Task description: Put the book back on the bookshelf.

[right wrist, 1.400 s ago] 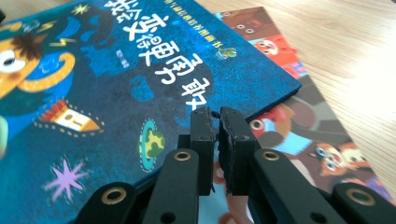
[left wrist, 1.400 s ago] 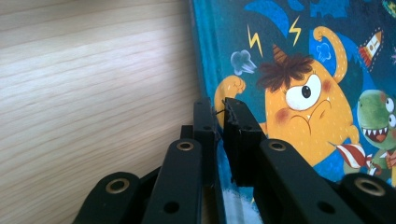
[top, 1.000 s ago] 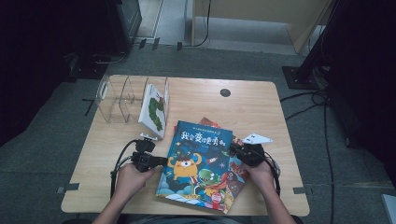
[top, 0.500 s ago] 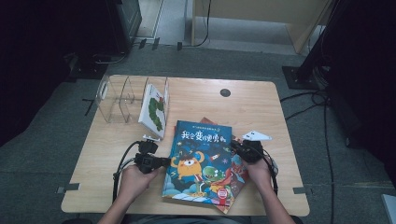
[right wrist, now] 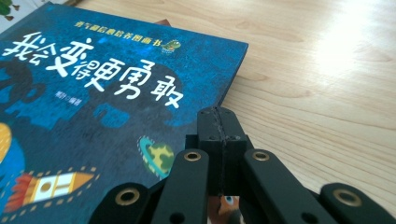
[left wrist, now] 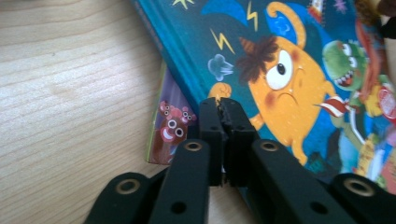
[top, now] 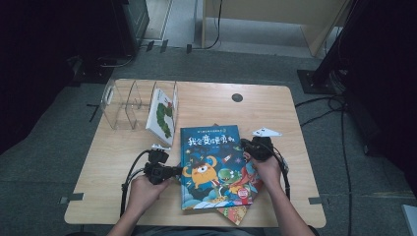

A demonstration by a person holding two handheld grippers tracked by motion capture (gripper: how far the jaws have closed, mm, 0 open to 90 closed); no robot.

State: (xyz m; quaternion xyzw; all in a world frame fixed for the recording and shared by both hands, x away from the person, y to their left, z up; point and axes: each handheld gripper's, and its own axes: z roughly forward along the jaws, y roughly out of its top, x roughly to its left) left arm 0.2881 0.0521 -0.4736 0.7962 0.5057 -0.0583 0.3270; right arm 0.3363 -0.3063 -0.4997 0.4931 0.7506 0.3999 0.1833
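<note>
A blue picture book (top: 216, 164) with an orange monster on its cover lies flat on a second book, whose orange corner (top: 233, 214) sticks out below. My left gripper (top: 177, 170) sits at the blue book's left edge. Its jaws have just closed further and I see nothing between them. In the left gripper view the shut tips (left wrist: 219, 105) rest at the cover's (left wrist: 289, 70) edge, above the lower book's purple page (left wrist: 170, 126). My right gripper (top: 244, 144) is at the right edge, and its shut tips (right wrist: 218, 114) lie over the cover's (right wrist: 93, 107) rim.
A clear divider rack (top: 123, 105) stands at the back left of the wooden table (top: 275, 108). A white book with a green caterpillar (top: 162, 115) leans upright in its right slot. A dark cable hole (top: 237, 97) sits near the far edge.
The blue book has turned a little anticlockwise and now lies squarer to the table. The right hand has shifted slightly along the book's right edge. The left hand has stayed put.
</note>
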